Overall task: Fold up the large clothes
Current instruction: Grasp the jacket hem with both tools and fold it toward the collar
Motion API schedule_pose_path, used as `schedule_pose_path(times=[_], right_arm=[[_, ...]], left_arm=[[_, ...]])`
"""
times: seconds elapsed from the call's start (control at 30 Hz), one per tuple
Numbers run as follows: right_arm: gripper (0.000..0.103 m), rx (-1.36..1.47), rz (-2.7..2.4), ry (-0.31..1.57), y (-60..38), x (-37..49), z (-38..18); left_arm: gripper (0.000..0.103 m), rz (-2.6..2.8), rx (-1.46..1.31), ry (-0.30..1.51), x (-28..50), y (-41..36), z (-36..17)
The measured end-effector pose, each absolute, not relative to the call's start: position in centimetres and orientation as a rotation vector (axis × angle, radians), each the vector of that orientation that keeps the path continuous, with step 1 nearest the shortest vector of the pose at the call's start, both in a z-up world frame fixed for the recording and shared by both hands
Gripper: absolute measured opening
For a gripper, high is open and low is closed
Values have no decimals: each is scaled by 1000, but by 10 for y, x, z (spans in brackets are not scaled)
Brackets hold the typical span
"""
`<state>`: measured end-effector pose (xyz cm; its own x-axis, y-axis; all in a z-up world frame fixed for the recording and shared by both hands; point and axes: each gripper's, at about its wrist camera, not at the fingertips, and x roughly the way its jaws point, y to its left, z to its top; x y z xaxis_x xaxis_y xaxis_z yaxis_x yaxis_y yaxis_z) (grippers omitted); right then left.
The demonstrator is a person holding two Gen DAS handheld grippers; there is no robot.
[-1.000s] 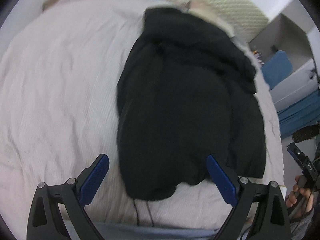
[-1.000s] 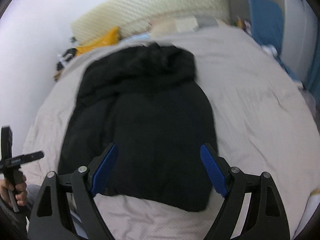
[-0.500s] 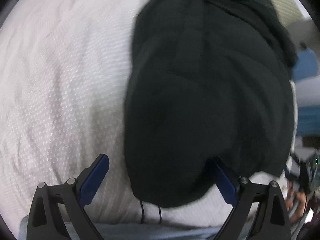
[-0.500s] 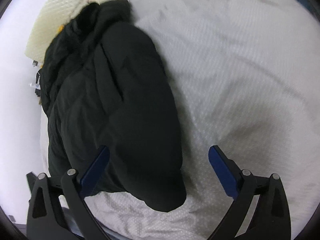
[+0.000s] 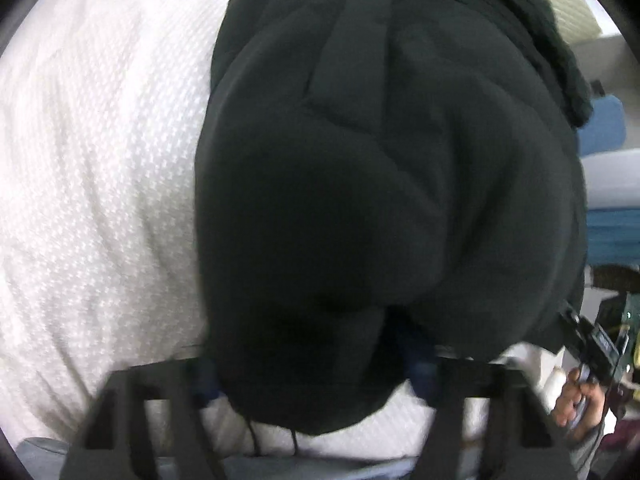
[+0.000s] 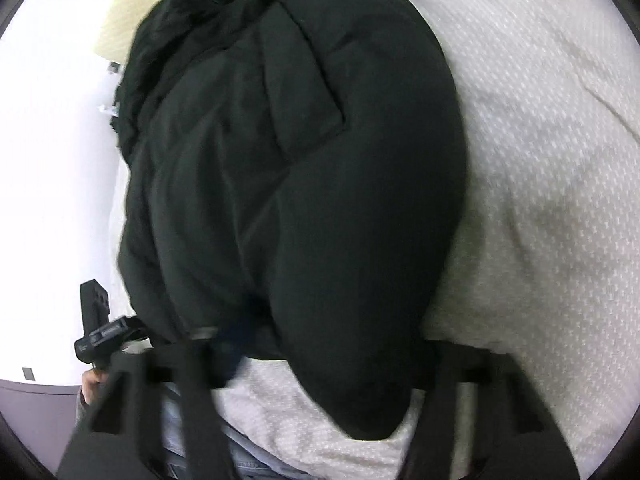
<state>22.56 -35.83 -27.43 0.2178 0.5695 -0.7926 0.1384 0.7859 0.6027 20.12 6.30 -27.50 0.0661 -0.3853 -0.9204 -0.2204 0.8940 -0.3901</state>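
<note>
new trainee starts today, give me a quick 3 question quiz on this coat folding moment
1. True or false: the black coat lies on a wooden table.
2. Multiple choice: which part of the coat is each gripper at? A) the hood end B) the near bottom edge C) a sleeve cuff off the bed
3. Fill in: in the left wrist view, the right gripper shows at the ____ edge of the picture.

Key:
1. False; it lies on the white textured bedspread.
2. B; the left gripper and the right one each sit at the near hem, fingers partly buried in fabric.
3. Right.
</note>
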Motion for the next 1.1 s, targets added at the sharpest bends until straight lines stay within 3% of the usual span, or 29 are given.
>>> schedule_pose_path(times=[0.03,0.13,0.37,0.5,0.6,0.67,0.73,0.8,1.1], right_arm=[[29,647,337,1325,-360,226,-270],[21,650,366,1255,-360,224,-252],[19,771,429,1145,-379,209,-231],[23,763,401,1257,-377,213,-253],[34,752,340,1338,-377,221,-269],[43,778,310,1377,-380,224,-282],[68,823,296,1376,-389,224,-290],[81,860,294,1357,-399,225,-294],[80,782,399,1347,-399,230,-297]], left_arm=[[24,-155,-497,1514,201,69,-267],[14,-208,-518,1480,196,84,-245],[11,-274,-575,1388,177,136,-191],[12,-238,-522,1445,181,133,-216],[19,-198,-505,1499,195,123,-235],[32,-176,-512,1528,201,125,-244],[61,-125,-508,1529,204,130,-246],[83,-84,-498,1498,202,143,-243],[88,-139,-719,1599,222,144,-295]])
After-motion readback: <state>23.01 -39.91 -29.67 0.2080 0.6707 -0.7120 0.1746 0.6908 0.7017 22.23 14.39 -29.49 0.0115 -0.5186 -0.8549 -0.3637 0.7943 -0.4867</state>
